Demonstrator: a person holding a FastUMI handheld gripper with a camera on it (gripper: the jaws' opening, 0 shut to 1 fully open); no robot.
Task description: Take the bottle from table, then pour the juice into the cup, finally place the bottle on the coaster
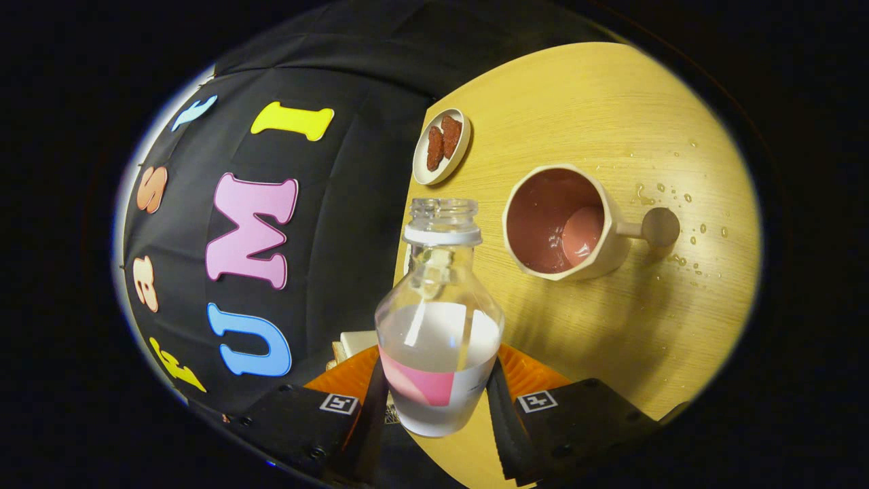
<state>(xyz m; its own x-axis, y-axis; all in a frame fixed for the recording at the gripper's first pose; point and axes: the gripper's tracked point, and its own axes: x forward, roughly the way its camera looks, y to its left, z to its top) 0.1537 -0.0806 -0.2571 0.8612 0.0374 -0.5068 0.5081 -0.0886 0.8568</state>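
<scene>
Gripper [438, 407] jaws pinch the bottle [438, 353] low on its body, cap off, approx half full w/ pale liquid, neck aimed beyond them. Small plate [441, 147] w/ two brown pieces sits further off. Cup [567, 224] lies right of the neck; best to swing mouth over rim, tip slowly. Counter [611, 109]: light wood, droplets by the cup handle.

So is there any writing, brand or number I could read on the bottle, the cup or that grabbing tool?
Label on the bottle: a pink patch, no legible words. The gripper holds the bottle, both fingers pressing on it.
Square markers on the gripper: black-and-white patterns, not words.
Cup and small dish: no writing.
</scene>
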